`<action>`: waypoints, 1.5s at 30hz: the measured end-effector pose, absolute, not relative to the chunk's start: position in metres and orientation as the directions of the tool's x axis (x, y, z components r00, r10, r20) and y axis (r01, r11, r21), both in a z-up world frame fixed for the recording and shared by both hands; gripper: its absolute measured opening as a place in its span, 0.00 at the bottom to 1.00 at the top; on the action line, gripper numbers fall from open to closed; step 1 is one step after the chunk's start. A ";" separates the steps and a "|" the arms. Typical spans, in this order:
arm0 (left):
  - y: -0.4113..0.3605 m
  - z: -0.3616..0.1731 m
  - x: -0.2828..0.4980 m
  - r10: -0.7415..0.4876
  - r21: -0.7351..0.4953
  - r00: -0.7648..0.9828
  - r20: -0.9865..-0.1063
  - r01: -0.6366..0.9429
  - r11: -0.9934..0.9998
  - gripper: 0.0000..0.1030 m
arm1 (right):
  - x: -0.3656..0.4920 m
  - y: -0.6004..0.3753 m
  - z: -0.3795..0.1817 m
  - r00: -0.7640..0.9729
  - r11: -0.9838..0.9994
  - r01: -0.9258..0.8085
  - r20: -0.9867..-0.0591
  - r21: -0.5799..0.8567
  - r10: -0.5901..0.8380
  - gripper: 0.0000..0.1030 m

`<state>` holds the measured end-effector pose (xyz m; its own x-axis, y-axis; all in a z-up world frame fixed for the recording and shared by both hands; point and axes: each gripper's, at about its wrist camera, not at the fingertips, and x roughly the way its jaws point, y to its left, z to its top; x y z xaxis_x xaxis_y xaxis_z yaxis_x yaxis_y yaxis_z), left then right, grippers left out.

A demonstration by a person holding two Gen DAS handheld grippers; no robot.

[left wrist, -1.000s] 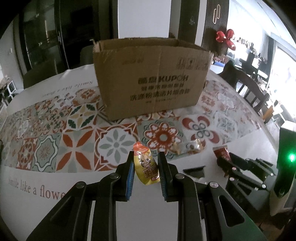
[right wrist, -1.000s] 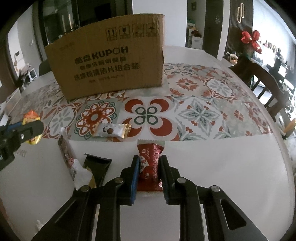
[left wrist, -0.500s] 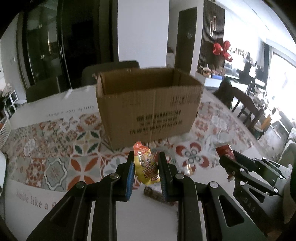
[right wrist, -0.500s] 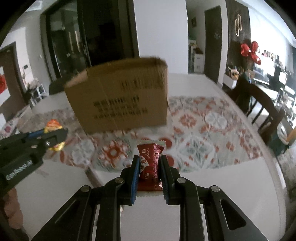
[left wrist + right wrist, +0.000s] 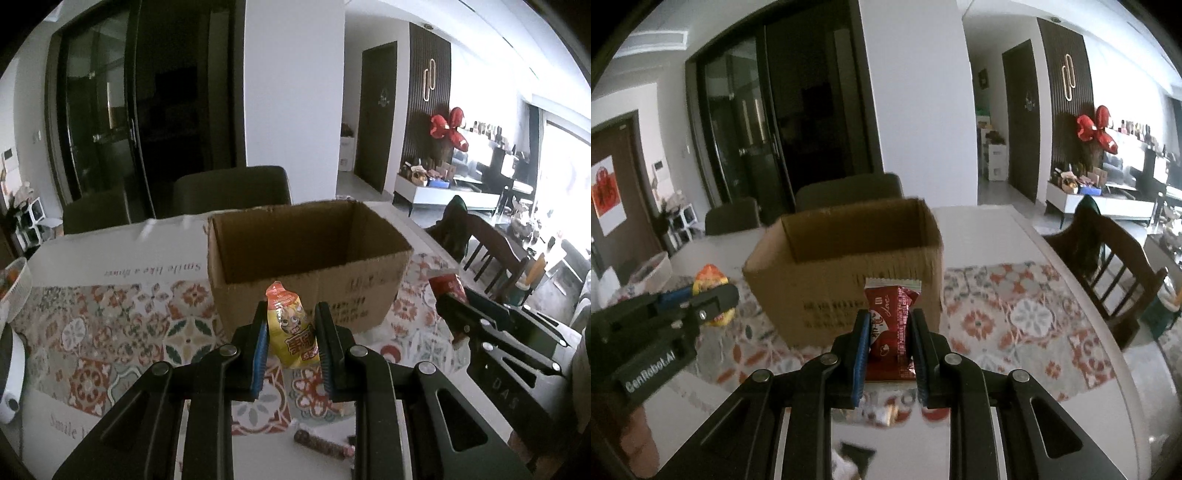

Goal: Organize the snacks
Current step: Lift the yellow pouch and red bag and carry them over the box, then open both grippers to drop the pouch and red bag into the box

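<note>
Left fingers [image 5: 262, 332] clamp a yellow snack pouch [image 5: 293, 332] — right fingers [image 5: 862, 339] clamp a red packet [image 5: 891, 325].

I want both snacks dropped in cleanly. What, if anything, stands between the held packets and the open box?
Nothing visible. The yellow packet and red packet are held in front of the cardboard box, whose top is open; only its near wall lies ahead.
</note>
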<state>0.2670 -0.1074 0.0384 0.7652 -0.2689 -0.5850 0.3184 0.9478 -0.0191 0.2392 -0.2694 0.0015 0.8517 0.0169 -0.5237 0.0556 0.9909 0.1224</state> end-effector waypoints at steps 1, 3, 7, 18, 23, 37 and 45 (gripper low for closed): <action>-0.108 0.041 0.270 -0.270 -0.017 0.766 -0.583 0.320 0.947 0.24 | 0.242 -0.270 0.005 0.856 0.991 0.053 -0.517 0.124 0.019 0.22; -0.110 0.045 0.277 -0.271 -0.009 0.770 -0.577 0.326 0.945 0.24 | 0.249 -0.271 0.011 0.863 0.991 0.050 -0.505 0.126 0.021 0.22; -0.114 0.053 0.292 -0.272 0.006 0.774 -0.571 0.335 0.942 0.24 | 0.265 -0.272 0.023 0.874 0.992 0.043 -0.485 0.117 0.020 0.22; -0.130 0.068 0.345 -0.294 0.023 0.767 -0.570 0.373 0.928 0.24 | 0.311 -0.280 0.043 0.882 0.993 0.021 -0.470 0.118 0.038 0.22; -0.137 0.072 0.372 -0.310 0.019 0.747 -0.588 0.396 0.918 0.24 | 0.339 -0.279 0.046 0.872 0.992 0.002 -0.486 0.125 0.059 0.22; -0.143 0.059 0.414 -0.252 0.062 0.741 -0.623 0.368 0.928 0.47 | 0.388 -0.283 0.032 0.833 0.994 0.016 -0.552 0.109 0.047 0.40; -0.128 0.065 0.380 -0.238 0.079 0.765 -0.598 0.352 0.933 0.63 | 0.359 -0.287 0.034 0.848 0.994 0.063 -0.530 0.090 -0.006 0.54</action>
